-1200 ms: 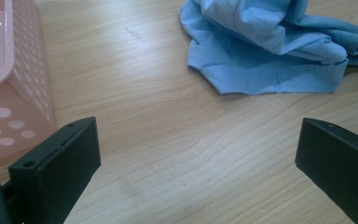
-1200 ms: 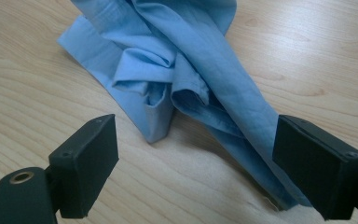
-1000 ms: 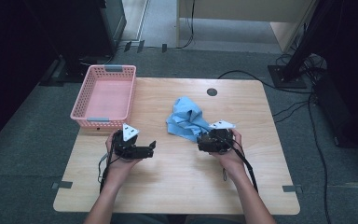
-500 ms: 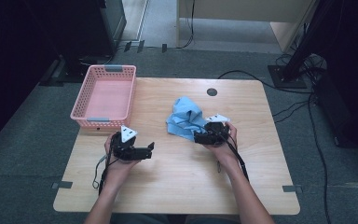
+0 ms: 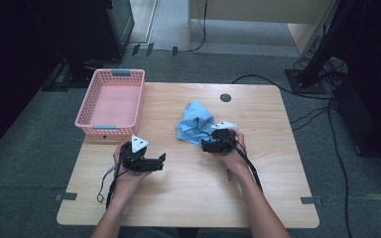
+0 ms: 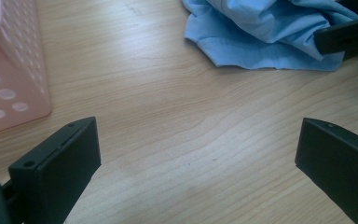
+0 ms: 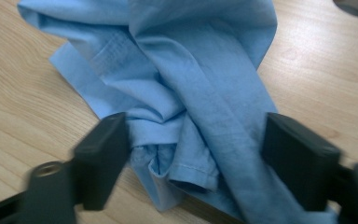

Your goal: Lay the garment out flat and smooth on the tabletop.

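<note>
Jaws: right gripper (image 7: pixel 193 158) spread astride blue cloth (image 7: pixel 186 79) | left gripper (image 6: pixel 191 163) spread over bare worktop (image 6: pixel 177 135)

Light wooden table (image 5: pixel 188 198) with rounded corners and a round dark grommet (image 5: pixel 225 97) near the far edge. Grey carpet (image 5: pixel 34 163) all round. Black cables (image 5: pixel 310 116) trailing over the floor at right, beside a black stand base (image 5: pixel 305 82). Dark cabinet (image 5: pixel 79 29) at far left; pale wooden furniture (image 5: pixel 258 20) at the back.
</note>
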Demonstrator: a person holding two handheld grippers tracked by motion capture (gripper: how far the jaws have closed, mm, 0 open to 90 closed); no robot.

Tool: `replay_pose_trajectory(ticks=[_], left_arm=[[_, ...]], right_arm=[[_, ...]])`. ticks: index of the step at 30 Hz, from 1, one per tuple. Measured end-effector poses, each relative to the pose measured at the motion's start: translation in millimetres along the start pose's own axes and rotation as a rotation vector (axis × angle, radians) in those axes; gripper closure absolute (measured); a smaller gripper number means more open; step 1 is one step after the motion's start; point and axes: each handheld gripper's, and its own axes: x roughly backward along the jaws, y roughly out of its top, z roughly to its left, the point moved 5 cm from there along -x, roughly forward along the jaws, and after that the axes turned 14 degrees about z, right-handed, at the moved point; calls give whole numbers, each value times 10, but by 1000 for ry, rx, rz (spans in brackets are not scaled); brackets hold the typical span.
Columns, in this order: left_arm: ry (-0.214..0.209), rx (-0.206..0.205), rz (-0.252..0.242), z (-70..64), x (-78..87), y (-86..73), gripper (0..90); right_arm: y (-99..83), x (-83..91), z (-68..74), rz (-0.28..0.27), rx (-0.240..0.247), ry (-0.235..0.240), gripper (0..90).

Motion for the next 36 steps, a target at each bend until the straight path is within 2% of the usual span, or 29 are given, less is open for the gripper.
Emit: replay_pose_trajectory(ticks=[2,5,6,7,10,14,19,21,24,26,28,32,36], left_arm=[[-1,-2,3,-7,-2,-4,3],[0,-4,5,-8,2,-12,3],[0,-2,5,-7,2,-15,3],[-2,-1,5,-6,1,-16,3],[-3,-3,6,-8,-6,-19,3],[-7,-5,10,-20,-21,-26,3],[-7,-17,16,-49,-36,-34,3],[-11,-20,18,-64,-42,-38,3],[-29,-18,28,-102,-71,-54,3],[-46,-16,34,-157,-103,-65,9],[-57,-34,53,-238,-147,-80,21],[-93,-63,88,-405,-230,-114,52],[-77,-106,129,-530,-330,-169,96]], right_arm=[[-3,-3,4,-2,3,-28,466],[3,10,0,-22,-4,-41,731],[5,11,-15,-30,-15,-38,790],[2,14,-29,-37,-26,-11,819],[-24,18,-53,-49,-20,17,838],[-115,76,-31,-50,-11,108,842],[-279,219,5,-53,9,210,843],[-361,283,27,-48,30,228,843],[-488,383,50,-44,24,278,842],[-566,456,61,-50,15,305,842],[-608,501,71,-52,6,336,842],[-712,570,112,-48,24,379,842],[-796,593,115,-24,28,435,840]])
